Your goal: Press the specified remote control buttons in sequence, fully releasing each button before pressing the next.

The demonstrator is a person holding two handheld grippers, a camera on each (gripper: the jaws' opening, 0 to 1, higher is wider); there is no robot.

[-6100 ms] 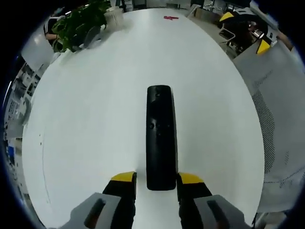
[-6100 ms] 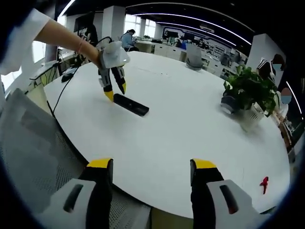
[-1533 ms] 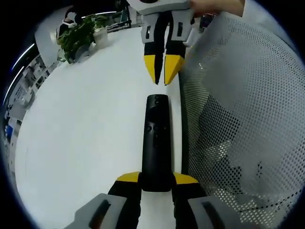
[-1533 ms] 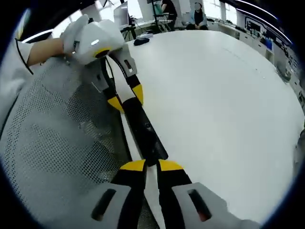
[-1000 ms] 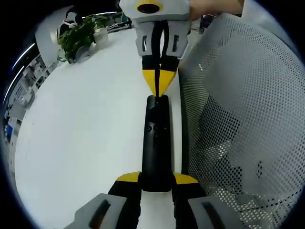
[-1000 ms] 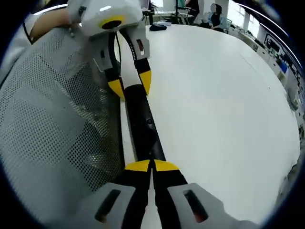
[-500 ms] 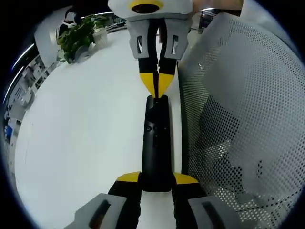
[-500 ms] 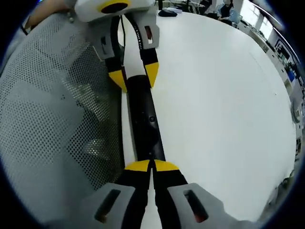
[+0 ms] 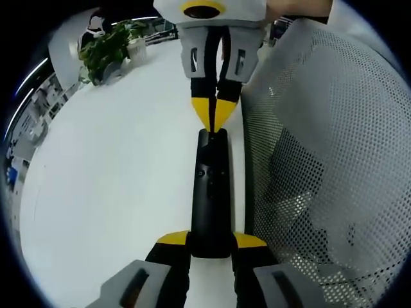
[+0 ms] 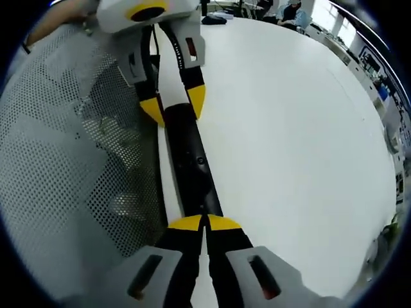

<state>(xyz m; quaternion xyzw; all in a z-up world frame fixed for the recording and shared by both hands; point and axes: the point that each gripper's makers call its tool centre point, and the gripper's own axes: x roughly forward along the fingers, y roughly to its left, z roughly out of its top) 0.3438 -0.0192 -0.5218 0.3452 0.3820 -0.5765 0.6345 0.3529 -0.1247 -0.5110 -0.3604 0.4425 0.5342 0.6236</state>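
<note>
A long black remote control [image 9: 212, 186] lies on the white table [image 9: 115, 167], close to its edge. My left gripper [image 9: 212, 239] is shut on the remote's near end, one yellow tip on each side. My right gripper [image 9: 213, 120] comes in from the top, shut, its joined yellow tips resting on the remote's far end. In the right gripper view the remote [image 10: 191, 167] runs up from my shut right gripper [image 10: 205, 222] to the left gripper [image 10: 173, 106], which clamps the other end.
A grey mesh chair back [image 9: 321, 167] stands right beside the table edge and the remote, also on the left in the right gripper view as the chair back [image 10: 70, 167]. A potted plant [image 9: 109, 48] sits at the far side of the table.
Since 1.5 s ago the right gripper has shut and come onto the remote's far end. Over the last half second it has barely shifted. The left gripper keeps its hold.
</note>
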